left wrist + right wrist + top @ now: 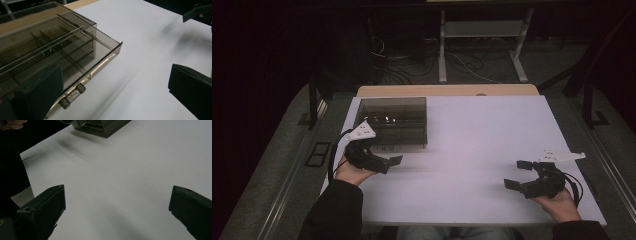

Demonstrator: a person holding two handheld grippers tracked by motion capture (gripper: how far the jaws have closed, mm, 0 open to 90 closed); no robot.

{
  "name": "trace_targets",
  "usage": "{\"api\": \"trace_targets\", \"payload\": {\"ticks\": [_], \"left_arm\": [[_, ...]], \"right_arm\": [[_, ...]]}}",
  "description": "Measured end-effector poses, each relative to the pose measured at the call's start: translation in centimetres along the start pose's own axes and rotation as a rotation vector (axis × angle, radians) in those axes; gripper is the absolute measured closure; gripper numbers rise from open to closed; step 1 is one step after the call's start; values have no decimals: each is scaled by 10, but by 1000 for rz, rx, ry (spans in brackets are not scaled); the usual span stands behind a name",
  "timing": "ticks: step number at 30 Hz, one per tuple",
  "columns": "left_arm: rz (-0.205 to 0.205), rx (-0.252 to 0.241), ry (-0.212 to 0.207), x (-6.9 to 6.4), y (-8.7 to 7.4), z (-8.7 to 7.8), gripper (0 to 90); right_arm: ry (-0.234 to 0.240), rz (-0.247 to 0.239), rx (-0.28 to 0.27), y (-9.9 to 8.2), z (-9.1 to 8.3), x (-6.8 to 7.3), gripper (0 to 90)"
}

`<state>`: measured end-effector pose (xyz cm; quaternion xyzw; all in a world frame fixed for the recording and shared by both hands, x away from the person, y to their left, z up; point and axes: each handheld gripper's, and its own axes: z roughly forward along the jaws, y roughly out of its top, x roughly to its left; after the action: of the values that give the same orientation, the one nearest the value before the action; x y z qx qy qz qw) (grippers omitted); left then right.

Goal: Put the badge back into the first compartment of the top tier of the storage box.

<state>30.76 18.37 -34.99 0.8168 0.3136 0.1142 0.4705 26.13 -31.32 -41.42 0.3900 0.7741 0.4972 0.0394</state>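
- High view: you sit at the near edge of a white table (482,145), with a smoky, see-through compartment box (394,122) at its far left corner. Your left gripper (388,159) is held just near of that box, its jaws pointing right along the box's near side; from here you cannot tell how far apart they stand. Your left hand (352,172) grips it from below, in a dark sleeve (334,210).
- Still the high view: your right gripper (518,174) hangs over the near right part of the table, well apart from the box, jaws spread wide and pointing left. Your right hand (559,202) holds it from the near side, and the white plate (562,156) sits on top of it.
- Left gripper view: the jaws stand wide — one at each side of the picture — with nothing between them. The box lies at the left, just beyond the left jaw; its dividers show through the clear lid, and two small round knobs (72,96) sit on its near face.
- Right gripper view: your jaws are wide here too, with bare white table between them. A corner of the box shows at the far top — well off from the jaws.
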Motion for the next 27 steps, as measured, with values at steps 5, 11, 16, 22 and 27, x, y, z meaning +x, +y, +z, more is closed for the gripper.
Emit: {"api": "trace_targets", "payload": {"ticks": [5,11,16,22,27], "left_arm": [[2,0,-9,-3,-5,3,0],[-2,-8,-31,-7,-11,8,0],[-12,-15,-47,-10,-19,11,0],[-10,-16,-71,-14,-30,15,0],[-16,-2,-83,-15,-39,19,0]], "right_arm": [[0,-1,1,0,0,0,5],[0,0,1,0,0,0,5],[1,-1,3,0,0,0,5],[0,-5,2,0,0,0,5],[1,-6,1,0,0,0,5]]}}
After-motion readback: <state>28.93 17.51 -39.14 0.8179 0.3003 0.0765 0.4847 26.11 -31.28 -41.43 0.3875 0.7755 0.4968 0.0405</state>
